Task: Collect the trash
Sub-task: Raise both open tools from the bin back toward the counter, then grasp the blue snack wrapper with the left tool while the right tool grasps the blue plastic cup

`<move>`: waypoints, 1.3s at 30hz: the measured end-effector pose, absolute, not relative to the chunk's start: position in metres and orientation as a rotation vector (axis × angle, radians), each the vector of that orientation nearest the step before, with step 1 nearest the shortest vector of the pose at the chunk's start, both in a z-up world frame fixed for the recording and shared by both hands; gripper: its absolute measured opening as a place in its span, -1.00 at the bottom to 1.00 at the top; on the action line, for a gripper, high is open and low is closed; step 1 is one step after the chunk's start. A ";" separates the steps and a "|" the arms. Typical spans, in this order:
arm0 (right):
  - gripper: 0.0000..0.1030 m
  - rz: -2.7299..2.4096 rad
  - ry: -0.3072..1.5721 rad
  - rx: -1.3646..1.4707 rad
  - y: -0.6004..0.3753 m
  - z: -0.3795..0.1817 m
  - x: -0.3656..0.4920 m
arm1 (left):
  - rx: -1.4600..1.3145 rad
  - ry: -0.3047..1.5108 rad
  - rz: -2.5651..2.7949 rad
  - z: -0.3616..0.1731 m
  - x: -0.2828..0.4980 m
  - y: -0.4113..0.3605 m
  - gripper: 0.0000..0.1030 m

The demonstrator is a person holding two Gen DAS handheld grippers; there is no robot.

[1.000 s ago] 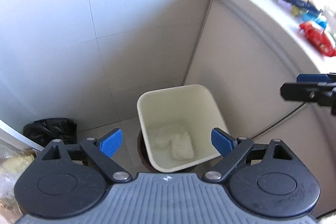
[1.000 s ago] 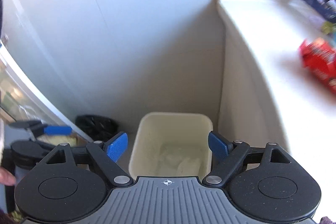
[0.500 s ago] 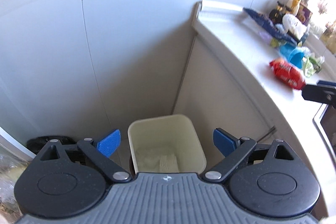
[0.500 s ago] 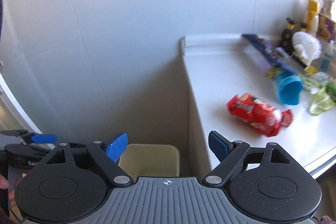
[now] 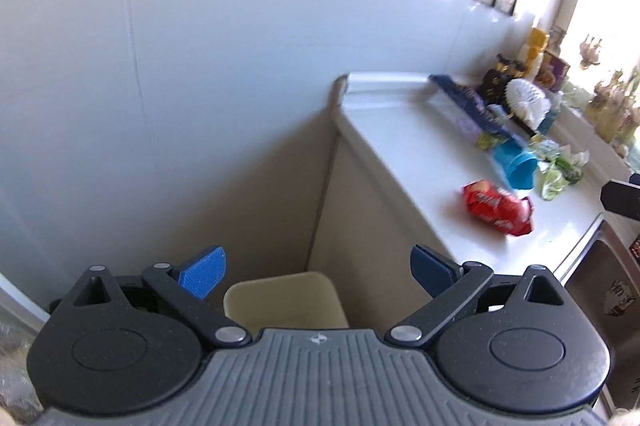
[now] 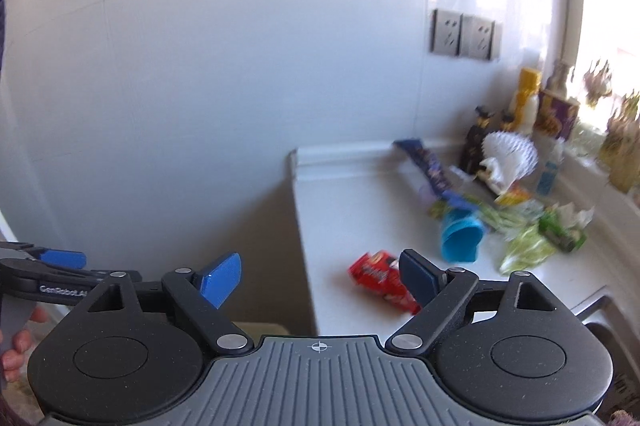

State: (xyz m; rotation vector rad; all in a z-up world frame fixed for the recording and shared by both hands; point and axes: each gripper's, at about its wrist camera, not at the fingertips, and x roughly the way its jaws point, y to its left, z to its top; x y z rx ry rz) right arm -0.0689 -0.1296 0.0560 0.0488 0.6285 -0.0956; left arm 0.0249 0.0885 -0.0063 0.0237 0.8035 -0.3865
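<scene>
The red snack wrapper (image 6: 382,284) is lying flat on the white countertop (image 6: 344,210), nearest of the litter to the counter's open end and well apart from the back wall; in the right wrist view the right gripper's right pad is overlapping its near end, but nothing is touching it. Behind it, a blue plastic cup (image 6: 460,236) is lying on its side, and beside that green wrappers and leafy scraps (image 6: 528,246) are piling up toward the window ledge, with a long dark blue packet (image 6: 428,166) running back along the wall. The cream waste bin (image 5: 286,300) is standing on the floor below the counter end, just beyond the left gripper. The left gripper (image 5: 316,266) is hanging with its jaws spread wide and bare, having just been opening further; the right gripper (image 6: 320,276) is likewise released and carrying nothing, its jaws also having just been widening. Judgement: the step in hand is the reach for the next piece, most likely the red wrapper. To do it well, the right gripper should be coming down over the wrapper's middle with the pads straddling its short width, so the crinkly film bunches between them instead of sliding off the smooth top. A low, flat approach risks pushing it toward the sink edge (image 6: 596,306). The left gripper can be waiting near the bin, clear of the right one's path.
</scene>
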 end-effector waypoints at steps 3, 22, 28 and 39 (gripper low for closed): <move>0.91 -0.095 0.592 0.036 -0.138 0.065 -0.074 | 0.040 0.783 -0.407 0.005 0.022 0.076 0.99; 0.92 -0.239 0.585 0.119 -0.259 0.040 -0.073 | 0.105 0.776 -0.578 0.010 0.033 -0.046 0.99; 0.92 -0.286 0.590 0.161 -0.304 0.006 -0.060 | 0.186 0.783 -0.633 0.000 0.049 -0.093 0.99; 0.92 -0.220 0.578 0.205 -0.345 -0.056 -0.004 | 0.122 0.721 -0.628 -0.026 0.108 -0.160 0.99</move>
